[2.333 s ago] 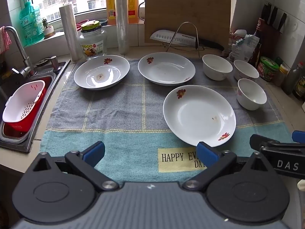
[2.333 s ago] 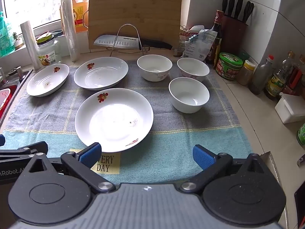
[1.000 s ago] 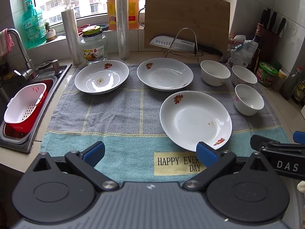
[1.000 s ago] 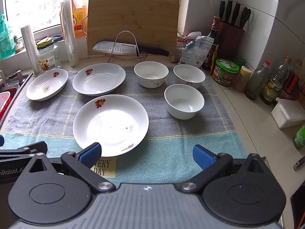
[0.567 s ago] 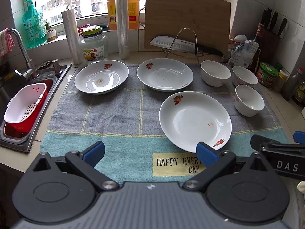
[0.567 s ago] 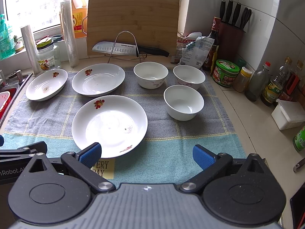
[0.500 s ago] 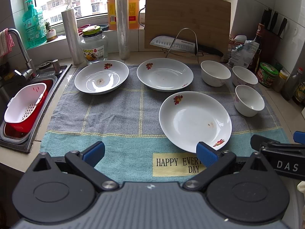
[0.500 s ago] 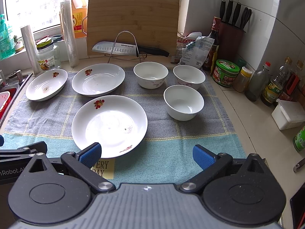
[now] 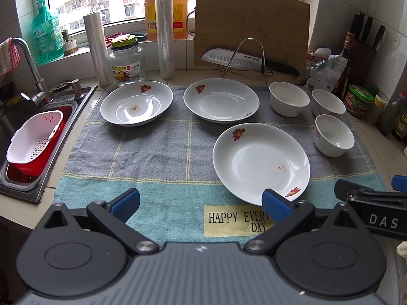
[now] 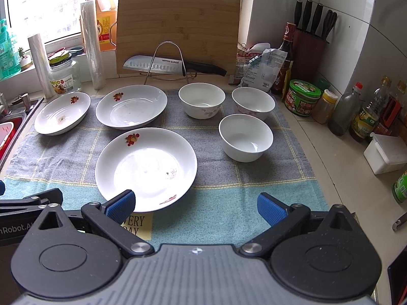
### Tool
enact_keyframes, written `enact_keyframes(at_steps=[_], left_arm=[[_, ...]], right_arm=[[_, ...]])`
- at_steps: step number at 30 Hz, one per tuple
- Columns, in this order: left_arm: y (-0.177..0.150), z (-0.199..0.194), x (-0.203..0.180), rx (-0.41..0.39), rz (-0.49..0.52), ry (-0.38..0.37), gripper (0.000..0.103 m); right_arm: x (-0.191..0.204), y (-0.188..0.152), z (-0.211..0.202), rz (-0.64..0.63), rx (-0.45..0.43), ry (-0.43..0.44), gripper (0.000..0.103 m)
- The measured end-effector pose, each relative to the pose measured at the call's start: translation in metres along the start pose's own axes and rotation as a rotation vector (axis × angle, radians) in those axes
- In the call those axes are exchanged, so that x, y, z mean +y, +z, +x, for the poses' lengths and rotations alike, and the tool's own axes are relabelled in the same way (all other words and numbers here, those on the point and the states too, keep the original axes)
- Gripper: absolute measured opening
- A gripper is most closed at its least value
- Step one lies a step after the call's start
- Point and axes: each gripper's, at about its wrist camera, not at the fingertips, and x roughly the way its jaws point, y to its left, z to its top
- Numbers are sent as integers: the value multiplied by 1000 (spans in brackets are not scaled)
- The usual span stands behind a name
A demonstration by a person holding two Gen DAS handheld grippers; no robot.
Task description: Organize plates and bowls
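Three white plates with red flower prints lie on a grey and teal towel (image 9: 157, 150): a far left plate (image 9: 136, 106), a far middle plate (image 9: 221, 103) and a near plate (image 9: 260, 162), also in the right wrist view (image 10: 146, 169). Three white bowls stand at the right: a far bowl (image 10: 201, 100), a far right bowl (image 10: 253, 103) and a near bowl (image 10: 245, 137). My left gripper (image 9: 201, 203) is open and empty above the towel's near edge. My right gripper (image 10: 195, 206) is open and empty, just right of the near plate's front rim.
A sink (image 9: 30, 137) with a white and red basket is at the left. A knife on a wire rack (image 9: 244, 59) and a cutting board (image 9: 251, 25) stand behind. Jars and bottles (image 10: 302, 97) line the right wall. A white box (image 10: 386, 152) sits at the right.
Both grippers have drawn back and risen slightly from the dishes since the earliest frames. In the last half second nothing has visibly moved. Both stay open.
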Motion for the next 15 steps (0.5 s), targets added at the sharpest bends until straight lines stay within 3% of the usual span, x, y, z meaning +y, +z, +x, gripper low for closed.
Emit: enact_keyframes(at_steps=[15], left_arm=[[2, 0, -4, -14, -9, 12, 101]], right_arm=[[-3, 4, 1, -10, -15, 10, 103]])
